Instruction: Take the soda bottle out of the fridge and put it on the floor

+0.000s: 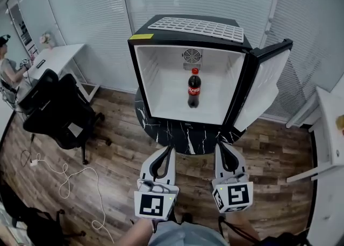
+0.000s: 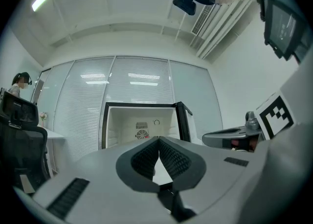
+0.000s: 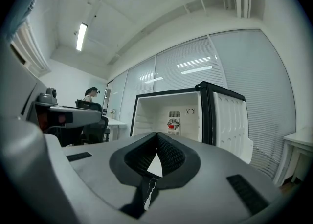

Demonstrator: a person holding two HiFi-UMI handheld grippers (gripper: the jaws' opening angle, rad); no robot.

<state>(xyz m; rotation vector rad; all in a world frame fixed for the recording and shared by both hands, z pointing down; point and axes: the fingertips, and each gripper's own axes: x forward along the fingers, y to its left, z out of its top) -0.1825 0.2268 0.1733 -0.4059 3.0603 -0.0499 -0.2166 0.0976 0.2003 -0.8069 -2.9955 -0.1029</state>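
A dark cola bottle (image 1: 194, 88) with a red cap and red label stands upright inside the small open fridge (image 1: 161, 78), which sits on a round black marble table (image 1: 183, 132). In the right gripper view only its red cap (image 3: 171, 126) shows above the jaws. My left gripper (image 1: 167, 147) and right gripper (image 1: 224, 146) hang side by side in front of the table, both short of the fridge. Both are shut with nothing between the jaws. The fridge door (image 1: 263, 86) stands open to the right.
A black office chair (image 1: 62, 111) stands at the left by a white desk (image 1: 54, 59), where a person (image 1: 8, 67) sits. A white cable (image 1: 70, 178) lies on the wooden floor. Another white table (image 1: 328, 148) is at the right edge. Glass walls with blinds stand behind.
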